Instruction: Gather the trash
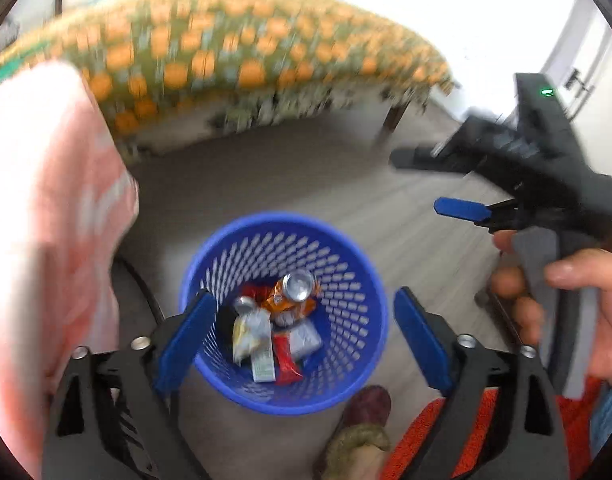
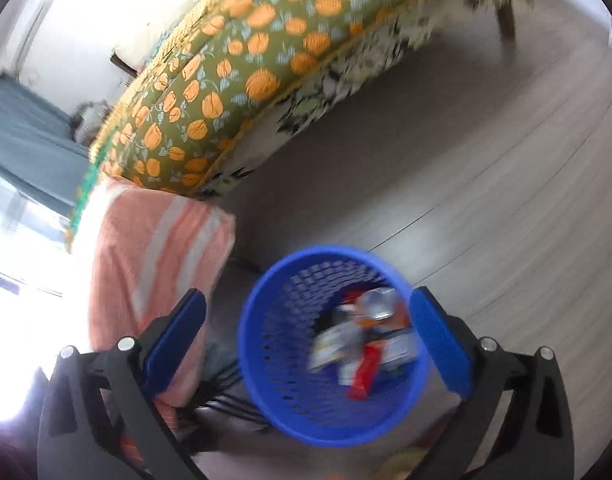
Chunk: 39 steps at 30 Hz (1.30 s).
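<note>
**Both grippers hovering over the trash basket, nothing in either one**

So here's the scene. The blue basket (image 1: 283, 312) sits on the wood floor (image 1: 306, 184), low and centre in the left wrist view, and the trash is down in the bottom of it: a crushed can (image 1: 299, 286) with an orange wrapper, a red packet (image 1: 285, 358), and a few silvery and whitish wrappers (image 1: 245, 330) piled together.

The left gripper (image 1: 301, 340) has its blue fingers (image 1: 185, 340) spread wide. One sits over the basket's left rim, the other just past its right rim, so the trash pile shows in the gap between them, lower down and not touched.

Same deal in the right wrist view: the right gripper (image 2: 308, 344) is also spread wide with nothing pinched. The basket (image 2: 265, 344) fills most of the gap, and the blurry trash (image 2: 362, 344) sits close to the right-hand finger (image 2: 440, 348).

In the left view the right gripper (image 1: 430, 182) also shows at the right edge, held by a hand (image 1: 586, 308).

A pumpkin-print bed cover (image 2: 245, 68) runs across the top, with a pink striped cloth (image 2: 157, 264) to the left.
</note>
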Motion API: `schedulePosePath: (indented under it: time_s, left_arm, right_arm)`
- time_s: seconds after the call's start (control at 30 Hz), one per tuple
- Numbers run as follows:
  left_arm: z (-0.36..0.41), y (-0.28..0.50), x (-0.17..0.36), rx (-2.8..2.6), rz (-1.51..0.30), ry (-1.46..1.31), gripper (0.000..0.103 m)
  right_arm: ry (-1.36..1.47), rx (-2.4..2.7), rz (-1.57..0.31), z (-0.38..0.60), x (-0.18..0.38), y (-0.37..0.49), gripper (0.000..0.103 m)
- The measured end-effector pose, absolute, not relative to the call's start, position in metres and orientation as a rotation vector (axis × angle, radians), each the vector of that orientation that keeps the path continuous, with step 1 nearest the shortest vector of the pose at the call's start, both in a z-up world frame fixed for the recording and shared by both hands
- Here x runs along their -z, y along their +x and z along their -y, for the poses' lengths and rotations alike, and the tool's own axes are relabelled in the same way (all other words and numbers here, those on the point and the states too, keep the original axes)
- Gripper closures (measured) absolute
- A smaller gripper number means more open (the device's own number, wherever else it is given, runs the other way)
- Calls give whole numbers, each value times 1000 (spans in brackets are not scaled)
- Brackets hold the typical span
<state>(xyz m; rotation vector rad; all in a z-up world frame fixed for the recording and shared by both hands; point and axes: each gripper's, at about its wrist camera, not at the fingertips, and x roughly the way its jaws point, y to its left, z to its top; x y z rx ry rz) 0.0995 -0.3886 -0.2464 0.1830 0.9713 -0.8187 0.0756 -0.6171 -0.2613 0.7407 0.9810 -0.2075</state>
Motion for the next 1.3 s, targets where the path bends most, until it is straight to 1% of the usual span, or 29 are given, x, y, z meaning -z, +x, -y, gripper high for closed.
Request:
schedulePosePath:
  time_s: [0.03, 0.07, 0.13, 0.2, 0.27, 0.37, 0.43, 0.57, 0.7, 0.93, 1.13, 1.3]
  left_arm:
    - [382, 90, 235, 819, -931, 186, 6]
    - [376, 80, 224, 819, -886, 187, 5]
    - [362, 59, 203, 824, -806, 173, 5]
    - [350, 43, 189, 863, -783, 152, 5]
    - [344, 28, 180, 873, -778, 175, 5]
    - [335, 3, 164, 801, -666, 219, 5]
    - [329, -9, 154, 816, -629, 201, 5]
    - [330, -19, 149, 685, -653, 263, 5]
    - [327, -15, 154, 671, -749, 263, 5]
    - [324, 0, 177, 663, -881, 252, 5]
    - [328, 2, 191, 632, -927, 275, 5]
    - [327, 4, 193, 612, -936, 280, 5]
  right_arm:
    - [678, 240, -991, 613, 251, 71, 5]
    - [594, 280, -993, 605, 238, 64, 5]
    - [447, 329, -973, 589, 214, 47, 5]
    - [361, 357, -953, 575, 201, 31, 5]
    - [325, 354, -889, 558, 184, 5, 5]
    - [303, 340, -789, 533, 164, -30, 5]
    - [293, 358, -767, 519, 158, -48, 5]
    - [251, 417, -784, 502, 158, -67, 5]
    - [240, 420, -809, 494, 158, -77, 5]
    - [286, 342, -916, 491, 177, -77, 5]
    - [276, 330, -950, 487, 184, -77, 5]
    - [280, 320, -956, 485, 186, -78, 5]
